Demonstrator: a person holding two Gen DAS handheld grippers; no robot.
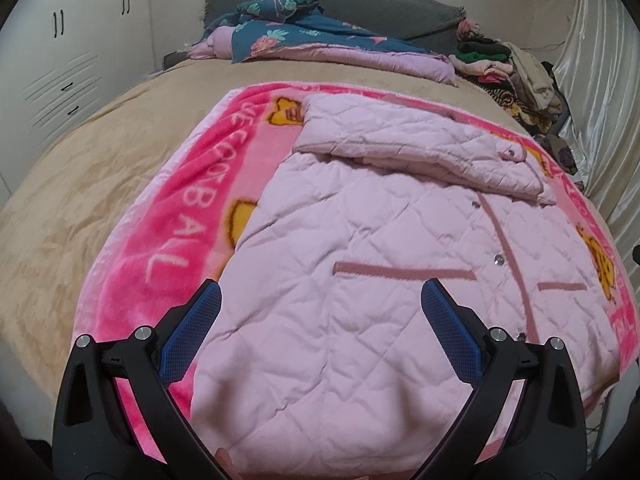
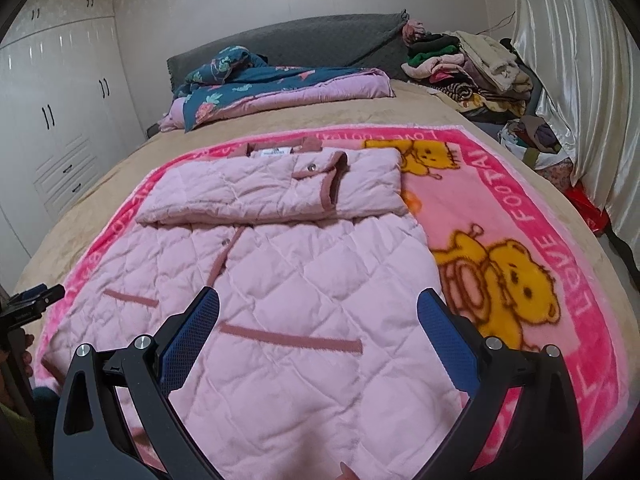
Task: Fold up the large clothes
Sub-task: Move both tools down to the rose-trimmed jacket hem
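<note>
Where the pink quilted jacket (image 1: 360, 248) lies, it is front up on a bright pink bear blanket (image 1: 188, 208), which is spread over a tan bedcover (image 1: 80, 184). Both sleeves are folded across the chest; the upper one ends in a darker pink cuff with a snap (image 2: 310, 167). Collar and white label (image 2: 274, 153) point toward the head of the bed. Hem sits nearest both cameras. Darker pink trim runs down the front opening, metal snaps beside it. Two pocket slits (image 1: 404, 270) show on the lower body.

Left gripper (image 1: 320, 304): fingers spread wide, blue pads (image 1: 192, 332) facing each other, nothing between them. It hovers over the lower left part of the jacket, near the hem; the left finger sits over the jacket's edge where it meets the blanket. Contact with fabric cannot be told.

Right gripper (image 2: 318, 308): also spread wide, empty. It hangs above the lower right part of the jacket, right finger (image 2: 448, 340) over the jacket's side edge beside the yellow bear (image 2: 508, 280) printed on the blanket.

At the head of the bed: a dark teal flowered quilt (image 1: 280, 28) with lilac lining, bunched against a grey headboard (image 1: 384, 8). A heap of mixed clothes (image 2: 472, 68) at the far right corner. White wardrobe (image 2: 60, 92) on the left wall, pale shiny curtain (image 2: 580, 60) on the right.
</note>
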